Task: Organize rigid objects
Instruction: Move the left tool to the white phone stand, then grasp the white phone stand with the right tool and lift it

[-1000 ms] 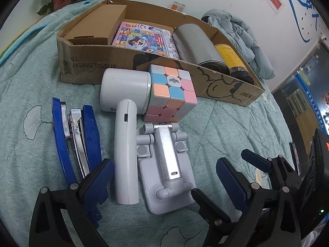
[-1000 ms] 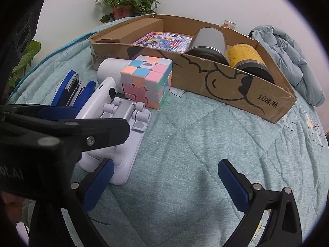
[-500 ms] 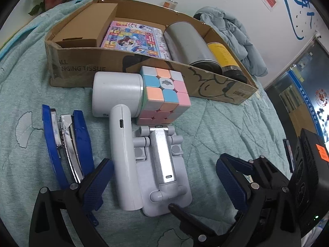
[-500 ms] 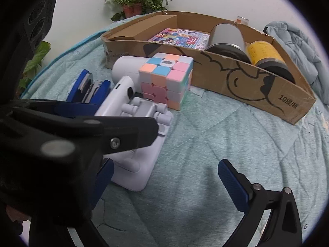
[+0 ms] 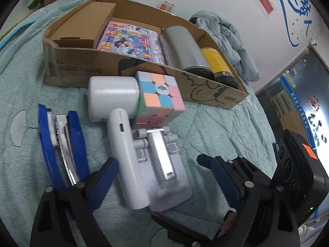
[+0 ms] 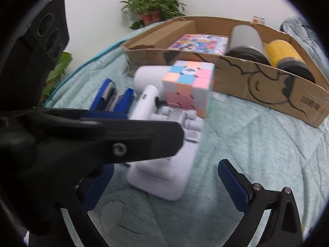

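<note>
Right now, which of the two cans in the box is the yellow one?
The yellow can lies at the right end of the cardboard box; the other, the silver can, lies beside the colourful book.

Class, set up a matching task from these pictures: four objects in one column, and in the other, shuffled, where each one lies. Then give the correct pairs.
Objects
1. puzzle cube
2. blue stapler
3. yellow canister
4. white phone stand

Places
A. inside the cardboard box, at its right end
B. on the quilt, left of the white handheld fan
C. between the left claw's two fingers
D. against the fan's round head, in front of the box

Pairs: 1-D, 2-B, 3-A, 4-C
</note>
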The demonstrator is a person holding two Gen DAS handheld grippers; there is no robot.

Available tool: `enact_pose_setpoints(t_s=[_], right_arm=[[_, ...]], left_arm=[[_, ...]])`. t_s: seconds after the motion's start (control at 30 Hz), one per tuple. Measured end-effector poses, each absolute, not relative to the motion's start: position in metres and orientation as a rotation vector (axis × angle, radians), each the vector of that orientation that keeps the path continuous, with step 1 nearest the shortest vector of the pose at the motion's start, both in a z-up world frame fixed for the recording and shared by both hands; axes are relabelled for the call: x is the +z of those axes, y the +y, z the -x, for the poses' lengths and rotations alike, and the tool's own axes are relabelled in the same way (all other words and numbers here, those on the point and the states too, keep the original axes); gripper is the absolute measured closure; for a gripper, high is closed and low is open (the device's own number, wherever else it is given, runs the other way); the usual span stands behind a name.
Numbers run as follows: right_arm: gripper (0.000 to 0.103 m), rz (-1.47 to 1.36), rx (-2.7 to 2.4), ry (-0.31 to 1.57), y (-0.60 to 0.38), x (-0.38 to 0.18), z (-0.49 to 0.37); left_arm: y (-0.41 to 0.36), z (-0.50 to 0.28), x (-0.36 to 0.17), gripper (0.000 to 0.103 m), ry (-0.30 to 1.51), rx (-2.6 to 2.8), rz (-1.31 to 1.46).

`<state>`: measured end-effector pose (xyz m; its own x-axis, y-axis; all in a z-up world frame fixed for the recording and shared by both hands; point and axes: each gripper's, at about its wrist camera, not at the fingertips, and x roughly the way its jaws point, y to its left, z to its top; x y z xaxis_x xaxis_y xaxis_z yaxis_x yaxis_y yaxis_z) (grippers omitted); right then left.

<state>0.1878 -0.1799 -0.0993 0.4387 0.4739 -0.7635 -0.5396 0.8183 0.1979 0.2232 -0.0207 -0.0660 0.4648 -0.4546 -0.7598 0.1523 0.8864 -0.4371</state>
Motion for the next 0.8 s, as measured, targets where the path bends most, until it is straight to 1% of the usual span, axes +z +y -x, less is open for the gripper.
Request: enact_pose_setpoints(t_s=[0.07,0.13,0.17,0.27,0.3,0.33,0.37,0.43,0.5,0.6,0.8], right_arm=[[0.002,0.08,0.616,0.926,-0.178,-0.101,-0.193],[0.009,0.064,0.596,0.95,-0.181,-0.105,-0.2],[0.014,0.057,0.577,0.972,-0.182,-0.108,-0.205],[0.018,0.043,0.57,0.979,-0.186,-0.111,-0.209],[0.024,0.069,0.575,0.972,-0.181,-0.11,-0.208],[0.027,0.082,0.582,0.966,-0.178,-0.11,-0.207],[0.036,0.093,0.588,0.959,-0.174,-0.11,-0.206],[0.04,0.107,0.571,0.947,-0.171,-0.109,-0.204],[0.052,0.097,0.562,0.94,-0.176,-0.108,-0.204],[0.058,0.085,0.572,0.952,-0.195,-0.108,-0.202],[0.059,0.082,0.532,0.966,-0.238,-0.106,-0.187]], left_arm=[[-0.012,-0.223,-0.066,0.028,1.03,-0.353,0.345],[-0.001,-0.22,-0.064,0.028,1.014,-0.331,0.378],[0.004,-0.218,-0.061,0.028,0.997,-0.314,0.385],[0.016,-0.21,-0.054,0.028,0.953,-0.281,0.391],[0.017,-0.207,-0.053,0.028,0.949,-0.281,0.395],[0.018,-0.206,-0.052,0.028,0.947,-0.282,0.398],[0.019,-0.204,-0.052,0.028,0.946,-0.281,0.4],[0.018,-0.202,-0.051,0.028,0.947,-0.279,0.402],[0.017,-0.197,-0.05,0.028,0.946,-0.287,0.407],[0.006,-0.192,-0.05,0.028,0.957,-0.319,0.412],[-0.025,-0.177,-0.059,0.028,1.016,-0.471,0.437]])
